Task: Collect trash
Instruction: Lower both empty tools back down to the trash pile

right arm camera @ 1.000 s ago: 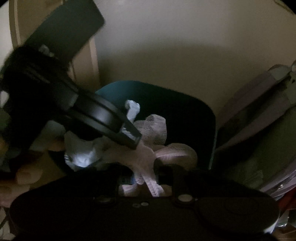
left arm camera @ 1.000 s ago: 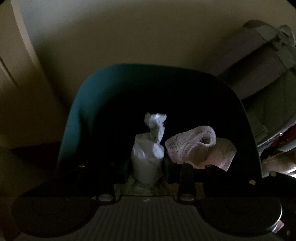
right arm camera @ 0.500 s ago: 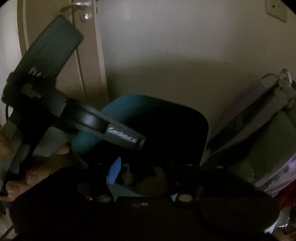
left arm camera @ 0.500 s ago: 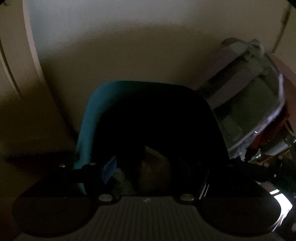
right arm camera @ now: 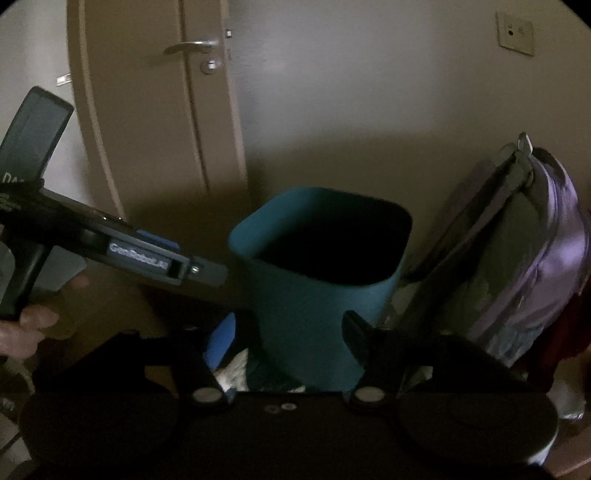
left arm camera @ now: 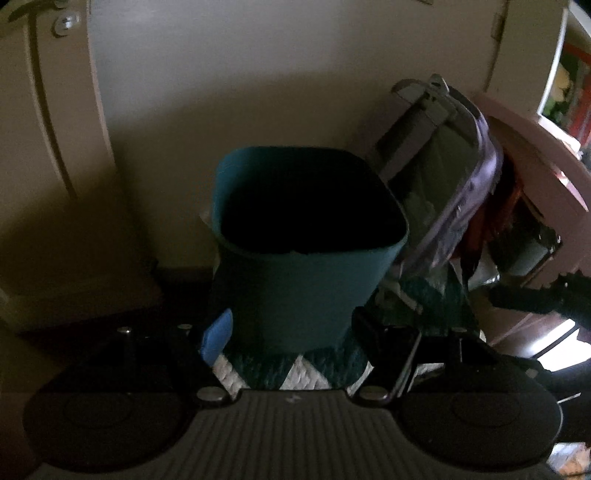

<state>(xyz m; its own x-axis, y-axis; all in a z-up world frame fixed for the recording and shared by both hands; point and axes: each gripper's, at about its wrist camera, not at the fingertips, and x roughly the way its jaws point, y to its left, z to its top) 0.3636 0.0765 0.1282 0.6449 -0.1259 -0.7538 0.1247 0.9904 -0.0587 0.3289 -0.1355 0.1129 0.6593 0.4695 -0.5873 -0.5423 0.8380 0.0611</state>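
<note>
bin: teal trash bin [left arm camera: 306, 266], squarish with rounded corners, stands upright on the floor against the pale wall [left arm camera: 240, 92]. Inside is black; contents can't be made out.
left gripper: the left gripper [left arm camera: 291, 332] sits short of the bin, pointing down at its front wall. Jaws spread, nothing between them. Left finger carries a blue pad [left arm camera: 216, 336]. No contact with the bin that I can see.
right gripper: the right gripper [right arm camera: 280, 332] is also short of the bin, jaws apart and empty. They have just been opening wider. Fingers frame the bin's lower wall from this side; touching or not, can't tell.
cross view: the right wrist camera also shows the left tool reaching in from the left, with a bare hand [right arm camera: 33, 325] on its handle. Tip near the bin's left wall.
floor: green and white zigzag mat [left arm camera: 295, 369] under the bin's near edge.
right of bin: purple and grey backpack [right arm camera: 517, 266] leaning on the wall, just beside the bin.
left of bin: beige door [right arm camera: 147, 110], metal lever handle [right arm camera: 192, 46].
wall: socket plate [right arm camera: 515, 33] high on the right.
</note>
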